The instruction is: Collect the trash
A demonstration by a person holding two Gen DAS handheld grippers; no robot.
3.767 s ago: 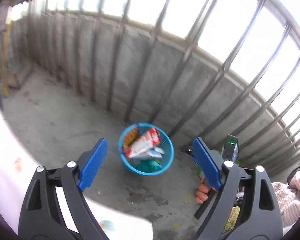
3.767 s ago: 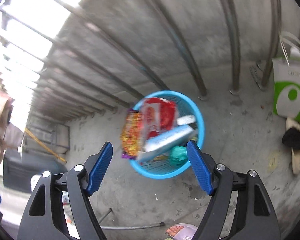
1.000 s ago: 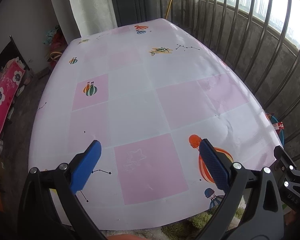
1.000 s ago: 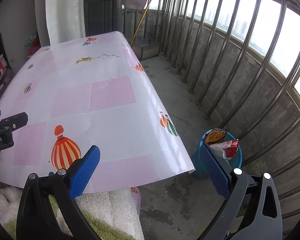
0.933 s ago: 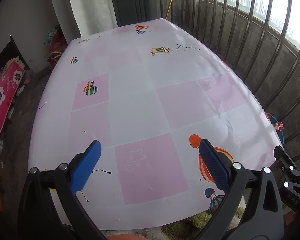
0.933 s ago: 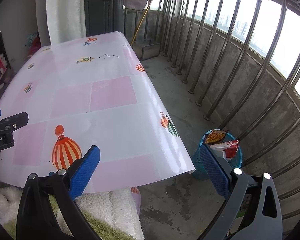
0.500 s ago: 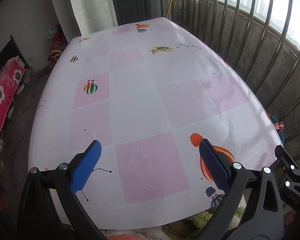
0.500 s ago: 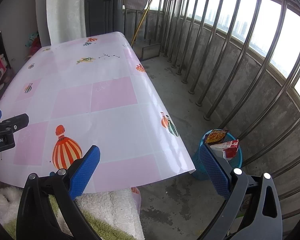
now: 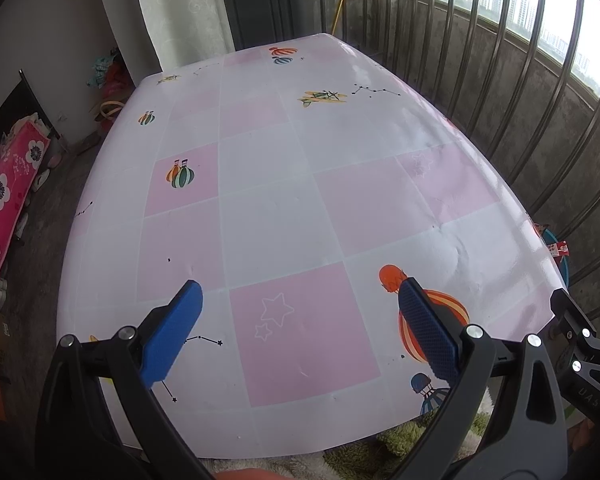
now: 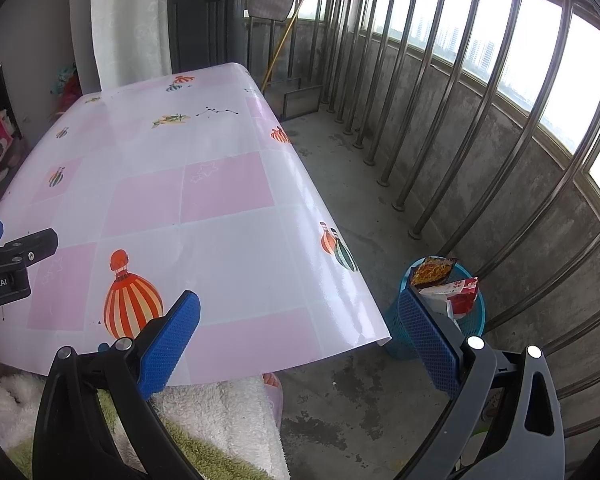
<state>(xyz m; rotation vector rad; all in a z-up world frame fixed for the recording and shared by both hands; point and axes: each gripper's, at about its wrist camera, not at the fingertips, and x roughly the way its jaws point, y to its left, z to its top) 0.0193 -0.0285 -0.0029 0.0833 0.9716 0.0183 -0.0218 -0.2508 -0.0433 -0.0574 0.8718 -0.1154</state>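
A blue mesh trash basket (image 10: 474, 322) stands on the concrete floor past the table's right corner, stuffed with snack wrappers (image 10: 446, 282); only a sliver of the basket (image 9: 560, 258) shows in the left wrist view. My left gripper (image 9: 300, 328) hangs open over the near part of the table (image 9: 284, 184), nothing between its blue pads. My right gripper (image 10: 304, 336) is open too, over the table's near right corner, with the basket just behind its right pad. The table top with its pink and white balloon-print cover carries no loose items in either view.
A steel railing (image 10: 480, 120) on a low concrete wall runs along the right. A fluffy white and green towel (image 10: 204, 424) lies below the table's near edge. A pink floral cushion (image 9: 4, 184) sits at the left. A curtain (image 9: 180, 12) and dark cabinet stand behind the table.
About four seconds ago both grippers hovered open over the full basket; now both have swung back over the table. In the last second the views barely shift.
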